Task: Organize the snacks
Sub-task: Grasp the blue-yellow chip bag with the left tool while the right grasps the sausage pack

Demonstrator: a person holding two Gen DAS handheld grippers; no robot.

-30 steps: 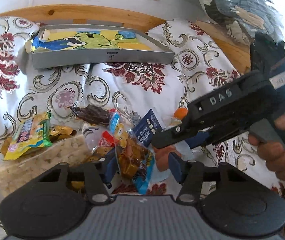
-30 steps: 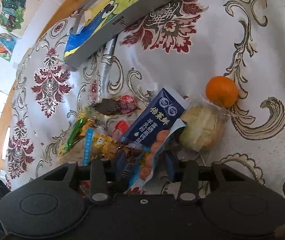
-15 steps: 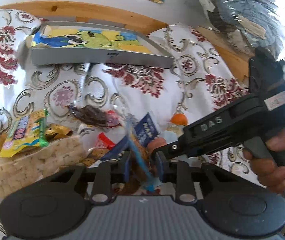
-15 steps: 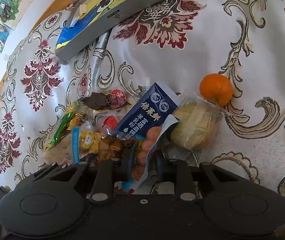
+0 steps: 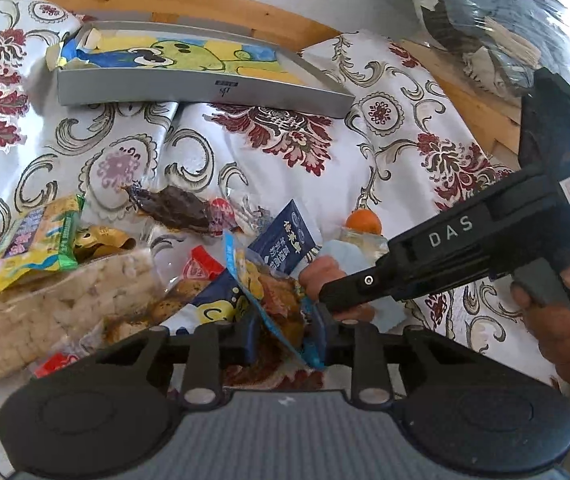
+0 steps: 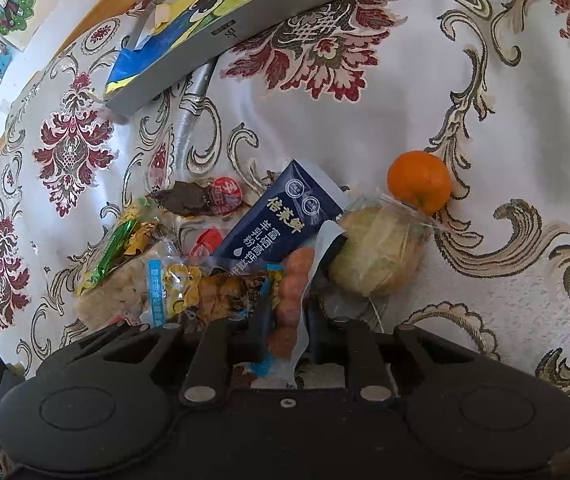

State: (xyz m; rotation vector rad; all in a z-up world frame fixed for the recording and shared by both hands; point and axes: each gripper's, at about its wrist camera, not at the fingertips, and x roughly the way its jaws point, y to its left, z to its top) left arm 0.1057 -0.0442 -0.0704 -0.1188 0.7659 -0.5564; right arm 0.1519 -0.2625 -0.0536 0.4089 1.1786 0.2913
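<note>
Just in front of the grey tray [image 5: 205, 94] with the cartoon lining, the snacks lie heaped on the floral cloth [image 6: 365, 120], and both tools are already biting into that heap. The left gripper [image 5: 285, 332] is pinched onto a clear packet of brown snack pieces with a blue edge [image 5: 273, 300]; the right gripper [image 6: 288, 322] is pinched onto a clear pouch of small orange sausages [image 6: 291, 292], right beside it on the side away from the tray. Since the two packets overlap and the tools sit close together, one should probably lift first, straight up and slowly, so the navy milk-powder sachet [image 6: 281, 216] resting against both does not get dragged along. The thin film looks slippery, so a firm squeeze matters before carrying toward the tray. The mandarin [image 6: 419, 182] and the wrapped bun [image 6: 377, 252] lie to the right of the heap and should stay clear of the move.
</note>
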